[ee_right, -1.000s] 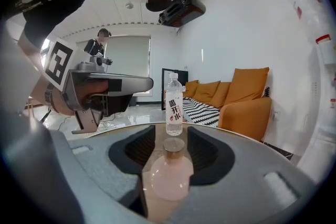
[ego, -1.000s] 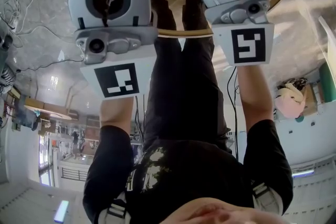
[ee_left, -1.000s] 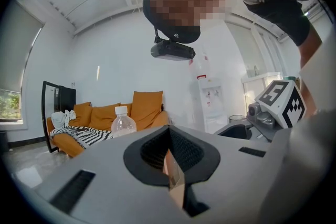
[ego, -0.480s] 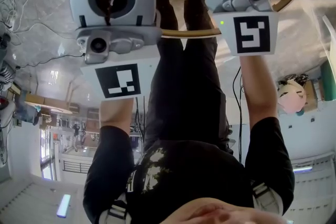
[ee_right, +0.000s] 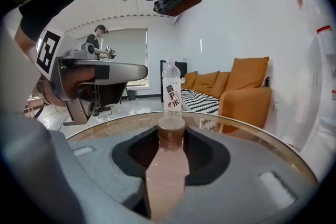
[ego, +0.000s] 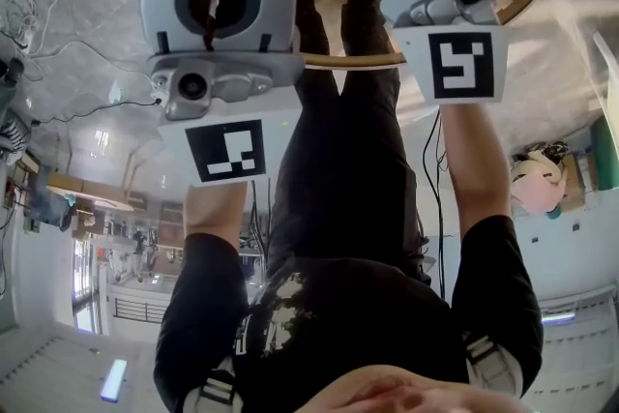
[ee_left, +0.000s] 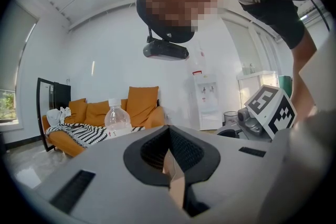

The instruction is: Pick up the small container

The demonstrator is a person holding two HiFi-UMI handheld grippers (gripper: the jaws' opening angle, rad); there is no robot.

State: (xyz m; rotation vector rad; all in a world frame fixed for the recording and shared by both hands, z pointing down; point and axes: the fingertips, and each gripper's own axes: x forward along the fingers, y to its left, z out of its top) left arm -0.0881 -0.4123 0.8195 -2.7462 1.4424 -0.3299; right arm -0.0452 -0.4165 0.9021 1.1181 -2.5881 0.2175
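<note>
Plainly the small container [ee_right: 166, 176] stands upright at the lower centre of the right gripper view, directly between the jaws of the right gripper [ee_right: 170, 136]. They have just been closing and appear to press both its sides. The left gripper [ee_left: 170, 152], jaws nearly together, sits farther off.

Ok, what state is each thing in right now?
Right claw: has just been closing, pads on the small container.
Small container: upright, capped.
Left claw: narrow gap, tan sliver inside, grip unclear.
Water bottle: upright, capped, untouched.
</note>
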